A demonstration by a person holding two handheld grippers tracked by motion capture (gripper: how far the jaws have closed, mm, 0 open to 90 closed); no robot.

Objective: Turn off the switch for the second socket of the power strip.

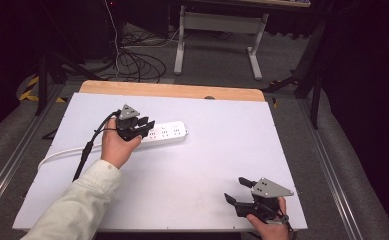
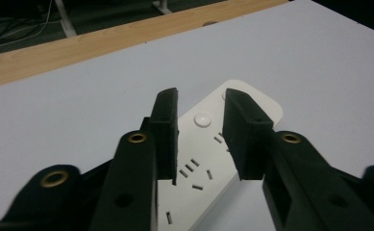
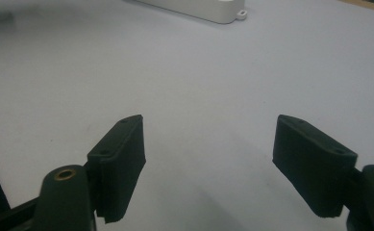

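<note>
A white power strip point(image 1: 168, 133) lies on the white tabletop point(image 1: 207, 165), left of centre, and its white cord point(image 1: 62, 152) runs off to the left. My left gripper point(image 1: 145, 125) hovers over the strip's left half. In the left gripper view the jaws point(image 2: 201, 95) stand apart above the strip point(image 2: 199, 144), its sockets and round button showing in the gap, and the pads touch nothing. My right gripper point(image 1: 235, 189) rests low near the table's front right edge, pointing left. It stands wide open point(image 3: 208, 120) over bare table, and the strip's end point(image 3: 199, 9) lies far ahead.
A wooden strip point(image 1: 172, 90) borders the table's far edge. Beyond it, on the floor, are a tangle of cables point(image 1: 134, 62) and a white desk frame point(image 1: 217, 30). Grey padded rails flank the table on both sides.
</note>
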